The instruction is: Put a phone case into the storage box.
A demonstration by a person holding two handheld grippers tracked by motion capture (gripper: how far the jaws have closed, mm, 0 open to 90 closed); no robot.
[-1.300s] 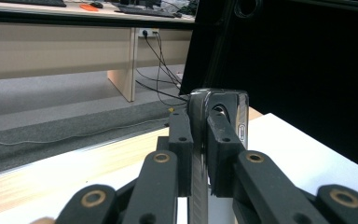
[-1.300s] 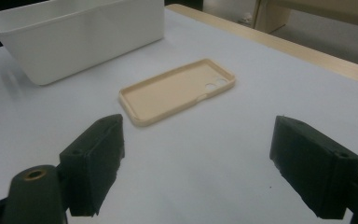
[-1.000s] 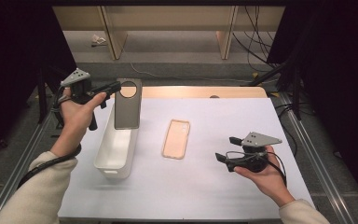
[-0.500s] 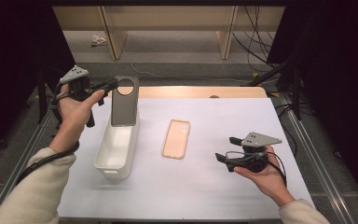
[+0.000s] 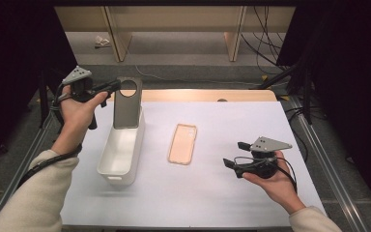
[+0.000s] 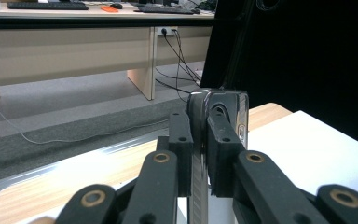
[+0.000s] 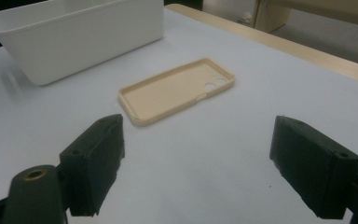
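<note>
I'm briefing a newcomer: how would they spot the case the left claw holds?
Start at the white bin on the table's left side. Above its far end, the left claw pinches a grey case upright. Unlike the beige case lying flat, it has a round hole.

Even overhead light falls on the white flat surface (image 5: pixel 212 193), with dark surroundings at both sides. The white plastic rectangular bin (image 7: pixel 74 32) casts a soft shadow. Both gripper views blur close up.
</note>
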